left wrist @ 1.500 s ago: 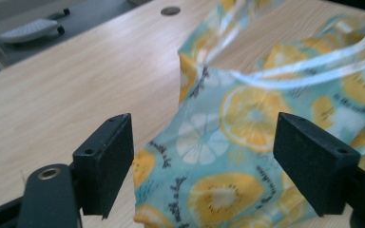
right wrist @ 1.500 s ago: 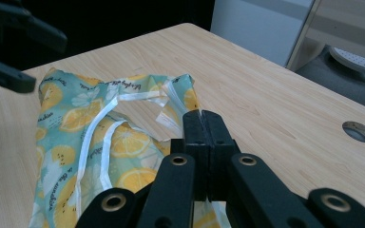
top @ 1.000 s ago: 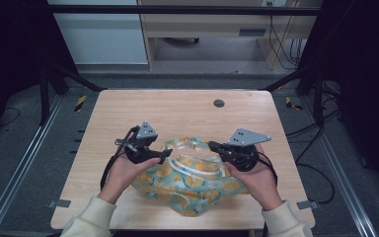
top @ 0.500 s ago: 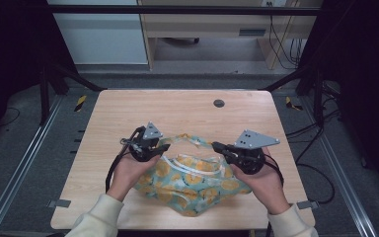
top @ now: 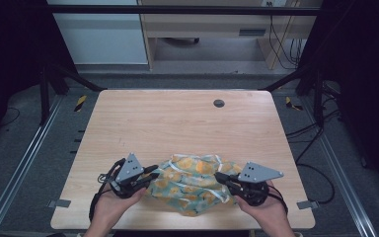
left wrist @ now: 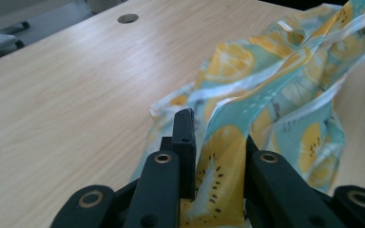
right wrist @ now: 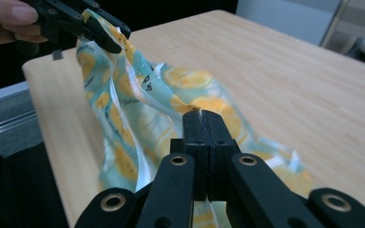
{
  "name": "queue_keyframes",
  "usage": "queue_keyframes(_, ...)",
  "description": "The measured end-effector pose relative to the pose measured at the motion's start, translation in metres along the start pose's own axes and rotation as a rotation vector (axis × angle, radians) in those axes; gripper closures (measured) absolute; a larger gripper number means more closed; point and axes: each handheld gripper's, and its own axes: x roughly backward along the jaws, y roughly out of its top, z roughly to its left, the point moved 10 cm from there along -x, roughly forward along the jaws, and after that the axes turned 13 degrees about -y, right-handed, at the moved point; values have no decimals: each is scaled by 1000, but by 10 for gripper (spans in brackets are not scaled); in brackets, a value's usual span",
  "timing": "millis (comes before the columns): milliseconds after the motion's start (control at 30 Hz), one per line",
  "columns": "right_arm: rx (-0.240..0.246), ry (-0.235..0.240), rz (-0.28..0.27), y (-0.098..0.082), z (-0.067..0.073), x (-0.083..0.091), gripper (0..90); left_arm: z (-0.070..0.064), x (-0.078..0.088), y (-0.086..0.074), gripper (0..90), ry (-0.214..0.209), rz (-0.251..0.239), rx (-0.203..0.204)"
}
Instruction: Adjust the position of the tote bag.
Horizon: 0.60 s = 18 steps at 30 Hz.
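Lemon-print bag (top: 193, 183), no readable label.

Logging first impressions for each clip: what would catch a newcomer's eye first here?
The bright fruit-print cloth, teal with orange slices, lies bunched at the near edge of the wooden table. The left gripper pinches its left end and the right gripper its right end, holding it between them.

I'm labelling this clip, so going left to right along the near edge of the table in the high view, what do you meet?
Left gripper → fruit-print cloth → right gripper
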Motion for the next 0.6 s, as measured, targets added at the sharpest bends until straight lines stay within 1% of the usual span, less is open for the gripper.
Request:
queue_keyframes(33,0,6,6,-4,2,0,891,-2,0,-4,771,-10,-4,8)
queue_keyframes(67,-5,13,12,-8,3,0,883,-4,0,-9,752,-23,3,7)
queue_keyframes(100,-10,21,21,-13,5,-1,875,-7,0,-14,721,-49,17,2)
queue_keyframes(133,-9,22,27,-17,6,-1,866,-10,0,-19,687,-66,31,0)
queue_keyframes(200,-6,33,45,-26,9,-2,826,-13,2,-29,617,-70,46,-2)
queue_keyframes(267,3,46,64,-34,13,-3,778,-15,4,-37,533,-63,46,9)
queue_keyframes(300,9,51,73,-37,15,-3,765,-18,5,-40,506,-73,48,15)
queue_keyframes(333,11,57,79,-39,17,-3,754,-20,5,-41,493,-84,53,11)
queue_keyframes(367,14,61,86,-41,19,-4,734,-23,5,-42,482,-90,59,-5)
queue_keyframes(467,38,54,102,-44,21,-5,678,-30,4,-46,424,-117,101,-44)
queue_keyframes(533,40,61,105,-44,23,-5,628,-34,3,-47,395,-135,102,-35)
queue_keyframes(600,45,62,110,-44,25,-6,548,-37,1,-45,370,-147,97,-34)
